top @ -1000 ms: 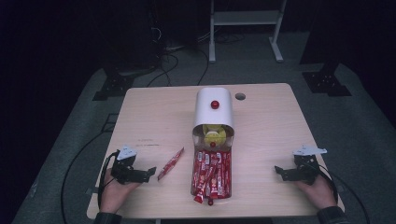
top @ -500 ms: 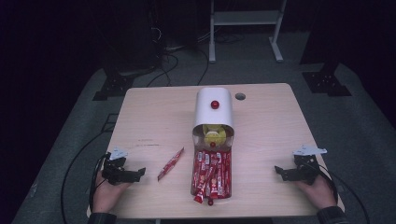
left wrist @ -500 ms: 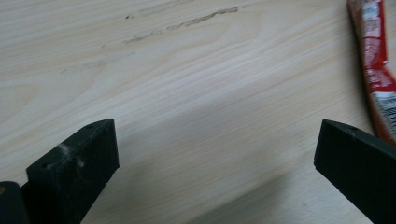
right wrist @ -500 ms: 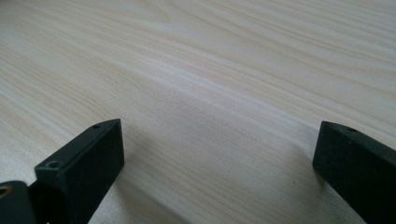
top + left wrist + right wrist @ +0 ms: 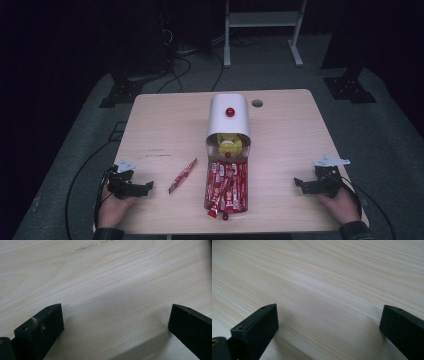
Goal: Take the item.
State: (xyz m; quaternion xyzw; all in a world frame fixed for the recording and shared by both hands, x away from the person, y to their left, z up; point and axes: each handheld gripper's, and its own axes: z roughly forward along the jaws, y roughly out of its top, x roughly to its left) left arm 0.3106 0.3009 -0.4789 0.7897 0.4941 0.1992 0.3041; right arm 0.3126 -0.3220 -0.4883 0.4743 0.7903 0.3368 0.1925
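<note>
Loose red sachet (image 5: 183, 175) lies flat on the table (image 5: 165, 125), between my left claw (image 5: 145, 187) and the sachet tray (image 5: 227, 187). Both claws, right (image 5: 299, 184) included, stand wide and empty. Sachet: probably light, limp, slick; pinch mid-length across its narrow width.

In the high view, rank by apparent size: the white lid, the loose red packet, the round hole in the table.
1. White lid, clearly largest.
2. Loose red packet, long but thin.
3. Round hole, smallest; it lies farther from the camera, so slightly understated.
</note>
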